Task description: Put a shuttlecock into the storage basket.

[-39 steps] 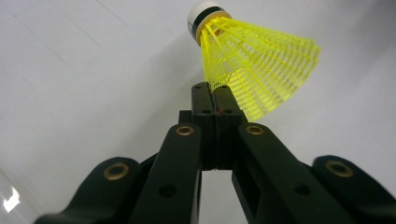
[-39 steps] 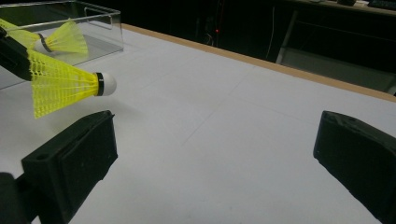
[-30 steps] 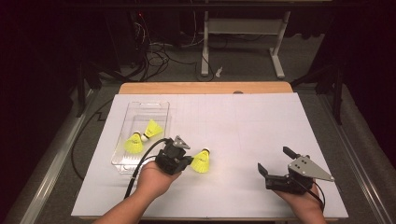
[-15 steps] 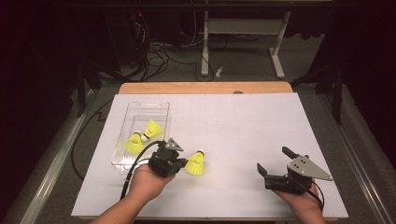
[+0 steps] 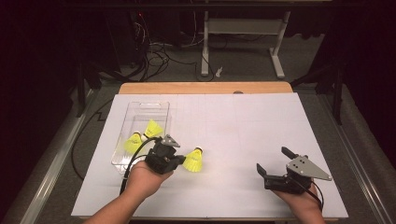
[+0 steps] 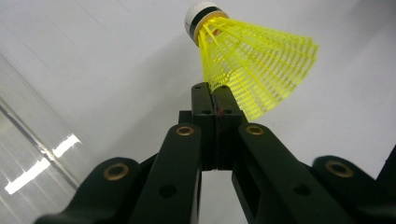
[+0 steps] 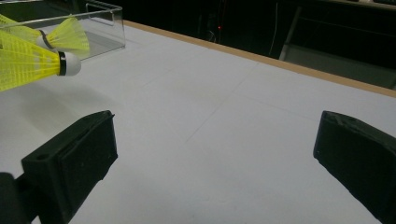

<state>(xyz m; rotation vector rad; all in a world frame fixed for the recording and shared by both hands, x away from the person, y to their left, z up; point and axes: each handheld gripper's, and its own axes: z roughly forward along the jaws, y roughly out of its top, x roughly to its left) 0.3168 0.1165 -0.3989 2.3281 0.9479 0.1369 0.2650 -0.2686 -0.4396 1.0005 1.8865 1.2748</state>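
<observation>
My left gripper [image 5: 181, 161] is shut on the skirt edge of a yellow shuttlecock [image 5: 193, 160], which sticks out to its right just above the white table. In the left gripper view the closed jaws [image 6: 215, 93] pinch the mesh skirt of that shuttlecock [image 6: 254, 60], whose white cork points up and away. Two more yellow shuttlecocks [image 5: 133, 142] [image 5: 153, 128] lie in a clear plastic box [image 5: 154, 108] to the left. My right gripper [image 5: 272, 160] rests at the near right, open, with nothing between its jaws [image 7: 217, 135].
The white table top [image 5: 243, 121] ends in a wooden strip [image 5: 205, 87] at the far edge. Beyond it are a dark floor, cables and a desk frame [image 5: 243, 28]. The right gripper view shows the held shuttlecock [image 7: 32, 60] and the box [image 7: 105, 21] at upper left.
My left gripper has shifted slightly to the left with the shuttlecock, nearer the box. The right gripper has stayed still.
</observation>
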